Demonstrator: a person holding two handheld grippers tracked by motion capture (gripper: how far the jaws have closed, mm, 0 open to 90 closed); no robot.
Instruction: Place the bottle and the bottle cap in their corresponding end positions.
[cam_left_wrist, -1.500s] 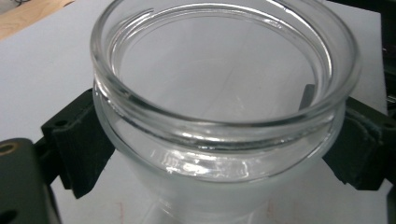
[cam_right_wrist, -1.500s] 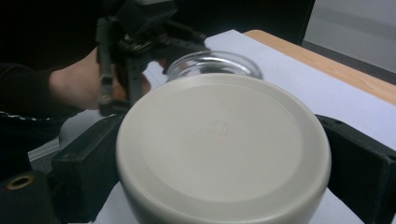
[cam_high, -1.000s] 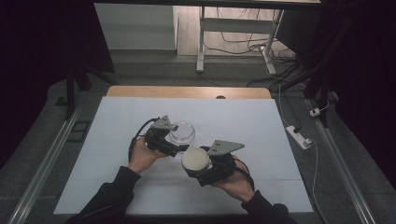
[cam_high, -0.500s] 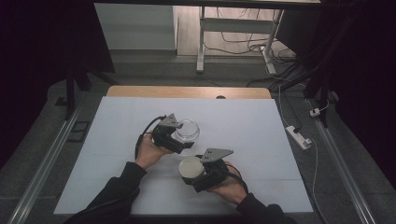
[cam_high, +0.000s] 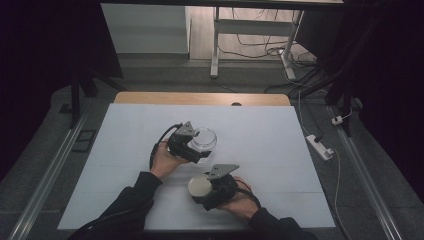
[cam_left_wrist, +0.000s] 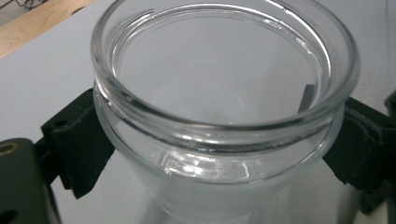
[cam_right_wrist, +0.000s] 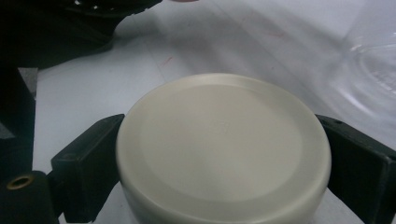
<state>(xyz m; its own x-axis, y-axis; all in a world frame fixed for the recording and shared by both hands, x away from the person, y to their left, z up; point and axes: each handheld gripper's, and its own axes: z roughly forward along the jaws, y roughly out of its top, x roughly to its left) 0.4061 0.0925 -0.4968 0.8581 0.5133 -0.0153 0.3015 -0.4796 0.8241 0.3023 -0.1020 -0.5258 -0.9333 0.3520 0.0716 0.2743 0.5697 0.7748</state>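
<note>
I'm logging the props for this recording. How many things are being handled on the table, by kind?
Clear glass jar: 1, open-topped, clamped in the left hand-held gripper.
Cream round lid: 1, clamped in the right hand-held gripper, apart from the jar.
Total: 2

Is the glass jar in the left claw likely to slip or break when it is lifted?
The glass jar looks smooth and glossy, so it may slip; the left claw grips below its protruding rim, which probably helps. Its walls look thick, so it is likely stiff and fairly heavy, yet still breakable if dropped.
</note>
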